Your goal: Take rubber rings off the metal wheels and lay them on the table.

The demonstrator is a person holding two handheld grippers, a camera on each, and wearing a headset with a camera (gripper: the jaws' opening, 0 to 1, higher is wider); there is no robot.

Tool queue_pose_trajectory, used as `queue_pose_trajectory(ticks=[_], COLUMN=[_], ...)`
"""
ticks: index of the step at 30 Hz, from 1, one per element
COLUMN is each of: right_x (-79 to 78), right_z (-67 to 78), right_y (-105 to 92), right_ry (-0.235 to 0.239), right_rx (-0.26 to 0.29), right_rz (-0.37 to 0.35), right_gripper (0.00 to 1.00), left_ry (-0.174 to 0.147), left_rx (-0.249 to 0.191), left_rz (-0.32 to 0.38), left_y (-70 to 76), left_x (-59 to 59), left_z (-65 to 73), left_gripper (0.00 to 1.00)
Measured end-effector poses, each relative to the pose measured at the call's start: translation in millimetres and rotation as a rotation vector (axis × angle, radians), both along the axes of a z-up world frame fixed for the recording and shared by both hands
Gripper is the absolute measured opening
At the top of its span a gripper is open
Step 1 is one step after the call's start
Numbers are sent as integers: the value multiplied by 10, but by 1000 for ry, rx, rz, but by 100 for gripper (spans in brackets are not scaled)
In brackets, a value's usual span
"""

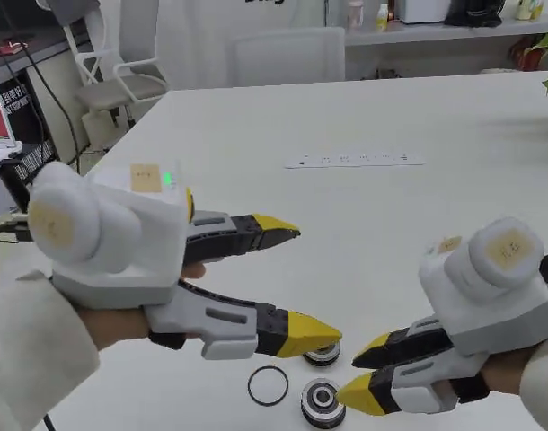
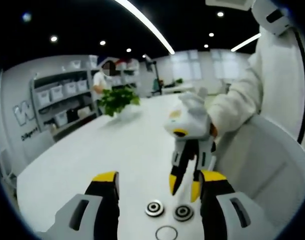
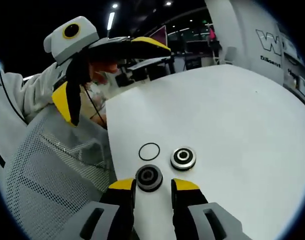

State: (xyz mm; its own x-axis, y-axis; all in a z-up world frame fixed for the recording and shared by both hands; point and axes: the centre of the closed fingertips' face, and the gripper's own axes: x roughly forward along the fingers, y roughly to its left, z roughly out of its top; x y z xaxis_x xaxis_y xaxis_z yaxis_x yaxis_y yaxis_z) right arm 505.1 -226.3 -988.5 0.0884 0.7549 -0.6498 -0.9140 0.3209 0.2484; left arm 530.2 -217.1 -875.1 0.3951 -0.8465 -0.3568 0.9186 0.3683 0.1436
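The left claw [image 1: 301, 283] is gaping wide over the table [image 1: 391, 224], gripping nothing. A loose rubber ring [image 1: 268, 385] is lying flat just left of the far wheel [image 1: 322, 353] and the near wheel [image 1: 322, 402] (both resting flat, axles pointing up). The right claw [image 1: 362, 375] is standing narrowly parted, empty, just beside the near wheel.
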Motion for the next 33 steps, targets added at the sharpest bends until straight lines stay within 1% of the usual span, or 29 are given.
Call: queue_pose_trajectory(ticks=[1,3,4,5,8,9,10,12,16,19,21,23,26,28,31,33], right_x=[-1,-29,-44,-59,-101,-103,-104,-103,-90,-87,-86,-88,-89,-102,-109,-111], right_z=[-26,-61,-81,-105,-223,-252,-258,-262,-252,-259,-262,-262,-265,-270,-285,-297], right_y=[0,13,20,25,34,35,39,42,50,46,47,52,60,64,68,69], right_ry=[-3,0,5,11,15,11,9,5,-7,-11,-15,-16,-24,-27,-32,-35], right_rx=[-8,-10,-14,-20,-60,-72,-74,-76,-72,-75,-76,-75,-77,-80,-84,-89], right_rz=[2,15,20,25,52,55,56,60,64,65,66,67,72,81,88,92], right_gripper=[26,26,26,26,27,27,27,27,29,28,28,27,26,25,24,24], left_ry=[4,28,47,52,120,129,138,149,171,178,190,195,212,212,210,213], left_rx=[9,35,48,50,86,98,123,152,155,173,191,197,208,215,243,239], left_rz=[0,-10,-20,-23,-47,-52,-68,-94,-92,-89,-83,-70,-73,-75,-71,-74], left_y=[-9,-30,-41,-45,-70,-73,-74,-74,-67,-50,-26,-15,-17,-20,-16,-34], left_x=[6,-14,-42,-49,-134,-150,-183,-235,-253,-242,-233,-218,-241,-251,-252,-261], left_z=[-49,-202,-301,-330,-596,-649,-721,-807,-887,-960,-1021,-1067,-1133,-1153,-1202,-1199], left_gripper=[65,64,62,61,53,52,51,49,43,40,39,38,35,32,27,25])
